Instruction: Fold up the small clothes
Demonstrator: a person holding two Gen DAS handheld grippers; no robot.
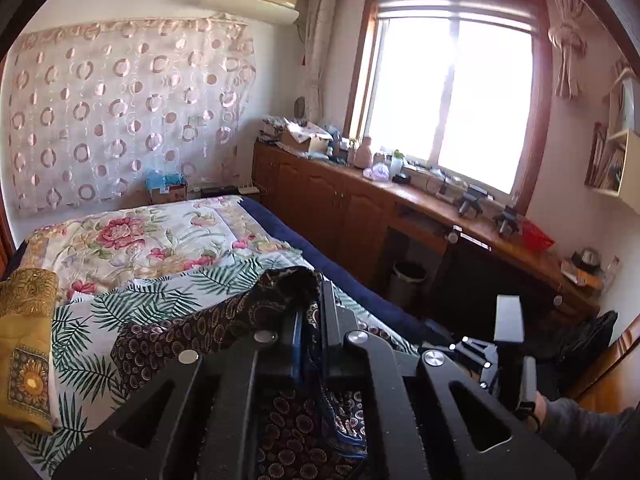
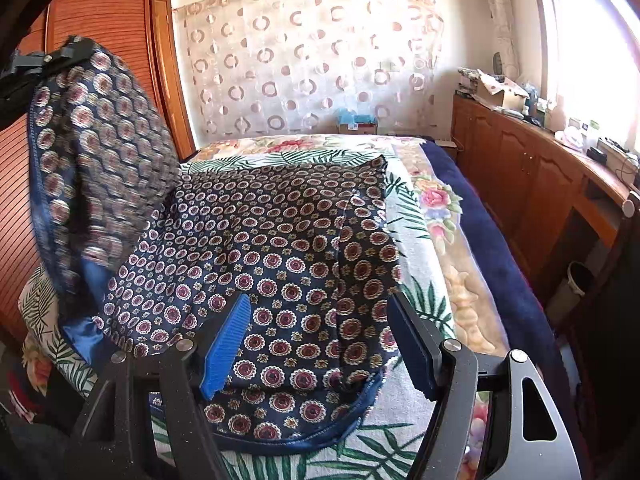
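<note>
A dark navy garment (image 2: 280, 240) printed with red and white circles lies spread on the bed. My left gripper (image 1: 310, 296) is shut on one edge of it, and the cloth (image 1: 180, 340) drapes away to the left from the fingers. In the right wrist view that left gripper (image 2: 64, 52) is raised at the upper left, and the lifted flap (image 2: 92, 140) hangs from it, blurred. My right gripper (image 2: 320, 340) stands open just above the garment's near part. Its blue pads (image 2: 226, 344) sit apart with nothing pinched between them.
The bed has a leaf-print sheet (image 2: 420, 304), a floral quilt (image 1: 140, 240) and a navy blanket edge (image 2: 488, 240). A yellow cloth (image 1: 24, 340) lies at its left. A wooden cabinet (image 1: 340, 200) and a bin (image 1: 408, 280) stand right of the bed, a wardrobe (image 2: 100, 12) left. A sleeve (image 1: 584, 416) shows.
</note>
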